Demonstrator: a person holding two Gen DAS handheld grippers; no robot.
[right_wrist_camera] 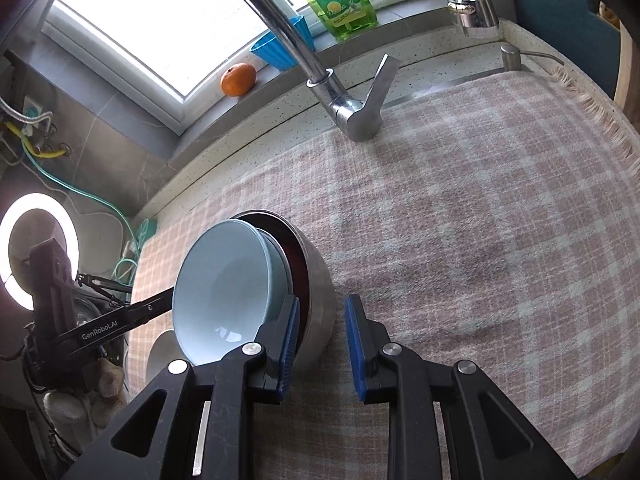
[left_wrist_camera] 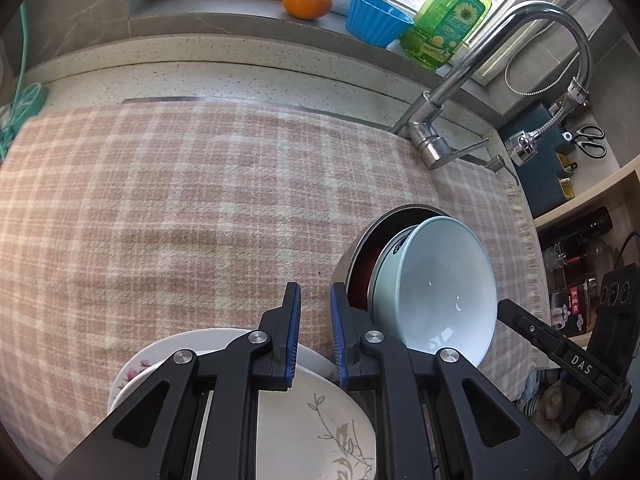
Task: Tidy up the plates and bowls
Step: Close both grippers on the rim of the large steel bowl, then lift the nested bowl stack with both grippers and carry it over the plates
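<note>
Left wrist view: a kitchen counter covered by a pink plaid cloth (left_wrist_camera: 200, 200), window sill behind it.
Plates: two white plates (left_wrist_camera: 304, 420) with flower prints lie stacked at 6 o'clock, under the left gripper's frame, on the cloth.
Left gripper (left_wrist_camera: 314, 316): blue pads stand slightly apart with only cloth showing in the gap; nothing is gripped, and the tips sit above the plates' far edge.
Orange (left_wrist_camera: 307, 1): at 12 o'clock on the sill.
Blue cup (left_wrist_camera: 374, 20): just right of the orange on the sill.
Soap bottle (left_wrist_camera: 448, 28): green, at 1 o'clock beside the cup.
Light blue bowl (left_wrist_camera: 436, 292): at 4 o'clock, tilted on its side inside a steel bowl (left_wrist_camera: 360, 240), a dark red dish visible between them.
Faucet (left_wrist_camera: 480, 80): at 2 o'clock, rising from the counter's far edge.
Right gripper (right_wrist_camera: 322, 322): jaws parted, empty; its left pad lies against the steel bowl's outer wall and the right pad stands clear over the cloth.
Stack in right wrist view: at 9 o'clock, the blue bowl opening toward the camera.
</note>
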